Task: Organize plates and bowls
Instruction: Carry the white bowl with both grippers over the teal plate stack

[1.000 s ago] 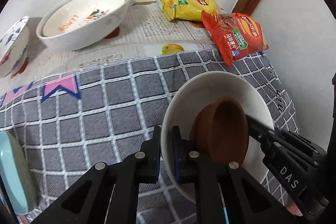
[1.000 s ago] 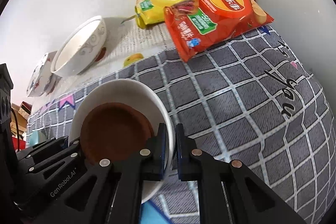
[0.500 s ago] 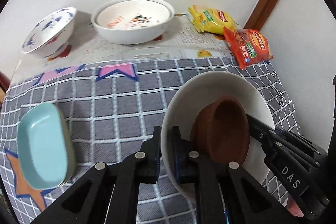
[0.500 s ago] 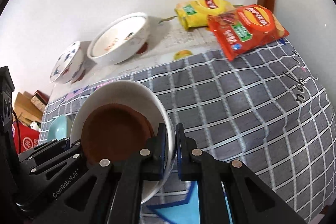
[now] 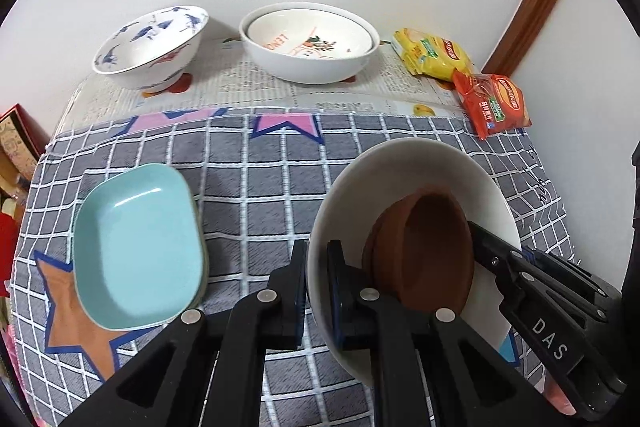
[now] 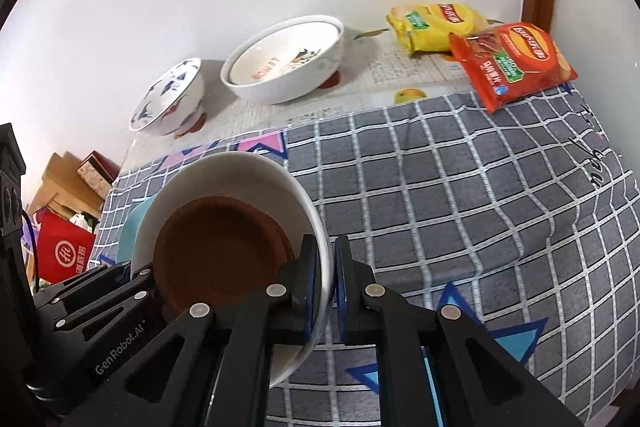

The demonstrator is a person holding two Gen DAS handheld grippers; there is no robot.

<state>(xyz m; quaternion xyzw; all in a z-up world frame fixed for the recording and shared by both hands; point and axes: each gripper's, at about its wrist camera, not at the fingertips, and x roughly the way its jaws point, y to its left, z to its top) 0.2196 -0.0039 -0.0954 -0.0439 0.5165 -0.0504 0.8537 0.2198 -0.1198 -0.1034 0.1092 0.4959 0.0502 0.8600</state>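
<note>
A white bowl (image 5: 424,167) with a brown dish (image 5: 424,251) inside it is held above the checked tablecloth. My left gripper (image 5: 318,287) is shut on the bowl's left rim. My right gripper (image 6: 328,283) is shut on the opposite rim of the white bowl (image 6: 240,171), where the brown dish (image 6: 216,251) also shows. A light blue rectangular dish (image 5: 136,247) lies on the cloth at the left. A blue-patterned bowl (image 5: 152,43) and a large white bowl (image 5: 312,47) with a smaller lemon-printed one inside stand at the back.
A yellow snack bag (image 5: 432,55) and a red chip bag (image 5: 496,103) lie at the back right by a wooden door frame. The white wall runs behind the table. Boxes and a red bag (image 6: 64,251) sit off the table's left side.
Both grippers, still holding the white bowl, have pulled back and up from the table's far side. More of the table shows now, including the blue dish and the blue-patterned bowl.
</note>
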